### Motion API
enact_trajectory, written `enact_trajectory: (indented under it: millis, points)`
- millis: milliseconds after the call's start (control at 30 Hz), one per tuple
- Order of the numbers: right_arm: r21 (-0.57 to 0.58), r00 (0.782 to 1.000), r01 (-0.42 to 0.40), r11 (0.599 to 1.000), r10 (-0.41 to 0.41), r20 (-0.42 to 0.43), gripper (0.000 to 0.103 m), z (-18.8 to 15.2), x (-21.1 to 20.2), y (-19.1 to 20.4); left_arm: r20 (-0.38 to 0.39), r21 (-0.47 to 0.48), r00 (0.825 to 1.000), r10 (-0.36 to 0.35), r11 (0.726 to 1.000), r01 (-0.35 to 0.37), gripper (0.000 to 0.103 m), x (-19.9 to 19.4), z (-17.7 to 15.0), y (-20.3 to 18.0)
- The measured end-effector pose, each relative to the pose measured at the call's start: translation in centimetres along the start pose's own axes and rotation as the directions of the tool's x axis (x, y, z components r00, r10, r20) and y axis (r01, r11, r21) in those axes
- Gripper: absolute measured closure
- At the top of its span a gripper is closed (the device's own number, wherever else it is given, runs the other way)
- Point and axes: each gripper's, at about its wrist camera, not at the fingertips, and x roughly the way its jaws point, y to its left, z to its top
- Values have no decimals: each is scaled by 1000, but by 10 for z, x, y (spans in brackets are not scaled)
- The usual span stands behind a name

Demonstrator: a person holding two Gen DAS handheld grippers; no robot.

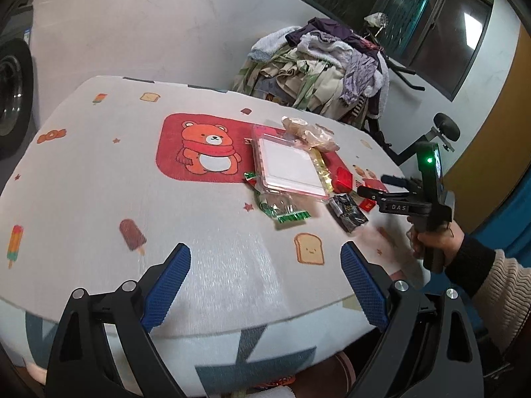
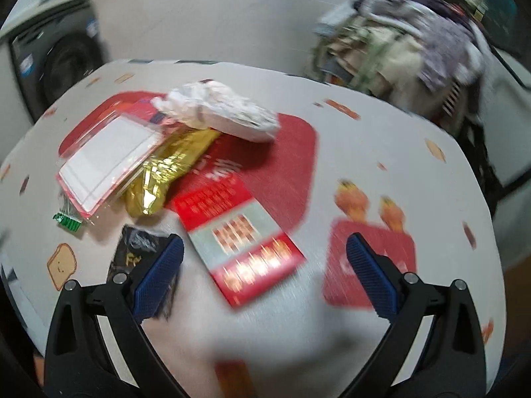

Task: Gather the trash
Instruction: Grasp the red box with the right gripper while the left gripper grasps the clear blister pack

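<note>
— Both grippers are hanging wide open: left gripper (image 1: 265,265), right gripper (image 2: 265,258).
— One glossy red carton (image 2: 239,235) is lying mid-frame between the right's fingers, beside one crinkly gold wrapper (image 2: 166,172).

a glossy gold foil wrapper (image 2: 166,174) lies at seven o'clock of crumpled white paper (image 2: 220,112); the printed tablecloth (image 1: 99,172) looks matt, softly napped.

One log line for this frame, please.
phase: approach | left tongs: open, empty | right tongs: open, over red packet | trash on table: uncollected
</note>
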Motion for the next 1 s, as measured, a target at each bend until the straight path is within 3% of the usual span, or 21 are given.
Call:
enact_trajectory:
  millis: [100, 233, 367, 433, 533, 767, 1000]
  points:
    - [-59, 1000, -7, 998, 6, -28, 8, 8, 15, 8, -15, 19, 1000, 9, 1000, -9, 10, 15, 9, -4]
    - [-22, 997, -62, 998, 61, -43, 35, 8, 28, 3, -56, 105, 998, 14, 994, -8, 9, 43, 19, -22]
    - [10, 994, -109, 994, 109, 17, 38, 3, 21, -2, -124, 143, 992, 19, 990, -1, 8, 76, 39, -42]
    - [51, 995, -66, 996, 62, 77, 39, 2, 13, -10, -142, 170, 990, 21, 986, 3, 8, 89, 48, -52]
    - [130, 992, -66, 989, 50, 117, 39, -1, 7, -24, -148, 188, 988, 37, 982, -9, 7, 112, 67, -65]
    - [151, 992, -64, 987, 46, 119, 39, 1, 8, -25, -189, 161, 977, 95, 985, -65, 7, 166, 106, -73]
    - [156, 991, -79, 985, 61, 119, 39, -2, 8, -28, -211, 175, 958, 194, 972, -158, 6, 194, 119, -75]
